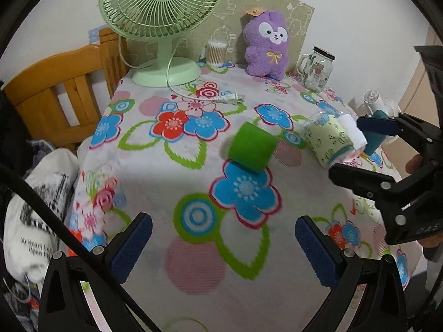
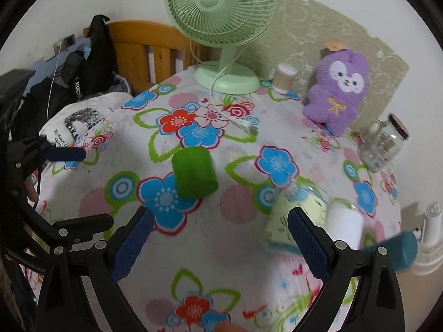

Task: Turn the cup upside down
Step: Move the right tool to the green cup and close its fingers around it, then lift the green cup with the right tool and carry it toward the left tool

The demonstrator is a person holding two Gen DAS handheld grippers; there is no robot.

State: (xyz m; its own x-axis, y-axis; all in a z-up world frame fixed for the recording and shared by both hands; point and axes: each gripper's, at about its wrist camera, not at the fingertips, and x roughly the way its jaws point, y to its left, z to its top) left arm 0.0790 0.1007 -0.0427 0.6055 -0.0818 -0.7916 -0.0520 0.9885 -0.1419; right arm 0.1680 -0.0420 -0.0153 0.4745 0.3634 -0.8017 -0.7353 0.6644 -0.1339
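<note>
Green cup (image 1: pixel 252 148) on side on floral cloth (image 1: pixel 193 262), long axis horizontal; both grippers' jaws spread, empty.

Matt green cup (image 1: pixel 252 148) on a printed cloth tablecloth (image 1: pixel 171 182); fuzzy plush toy (image 1: pixel 266 45), clear glass jar (image 1: pixel 317 69).

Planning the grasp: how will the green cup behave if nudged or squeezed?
The green cup is a plain cylinder standing tilted on soft cloth, so it may tip and roll. It looks like thin plastic, probably light. Its smooth wall could slip between the pads.
</note>
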